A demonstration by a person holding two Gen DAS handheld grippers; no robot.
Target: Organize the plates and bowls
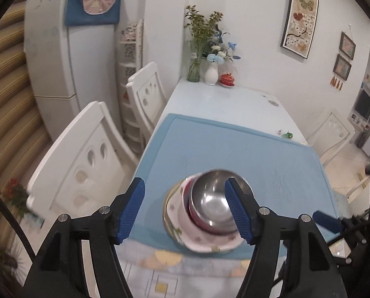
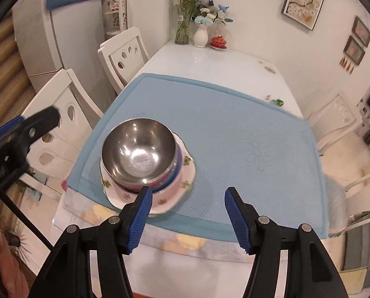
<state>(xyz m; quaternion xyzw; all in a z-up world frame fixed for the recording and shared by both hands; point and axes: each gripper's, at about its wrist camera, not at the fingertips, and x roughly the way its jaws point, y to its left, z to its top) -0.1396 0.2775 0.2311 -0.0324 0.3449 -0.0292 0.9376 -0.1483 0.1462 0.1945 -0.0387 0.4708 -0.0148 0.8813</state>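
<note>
A steel bowl (image 1: 213, 196) sits on top of a stack of bowls on a pink flowered plate (image 1: 202, 238), near the front left of the blue mat (image 1: 234, 149). My left gripper (image 1: 186, 211) is open above and in front of the stack, its fingers either side of it and holding nothing. In the right wrist view the steel bowl (image 2: 137, 152) nests in red and blue bowls on the plate (image 2: 170, 198). My right gripper (image 2: 187, 216) is open and empty, just right of the stack. The left gripper (image 2: 18, 134) shows at the left edge.
The white table (image 2: 209, 64) carries a glass vase of flowers (image 2: 185, 19), a white vase (image 2: 201, 34) and a red lidded pot (image 2: 218, 42) at the far end. White chairs (image 2: 60, 124) stand along the left, another chair (image 2: 339, 116) on the right. Small green objects (image 2: 277, 101) lie past the mat.
</note>
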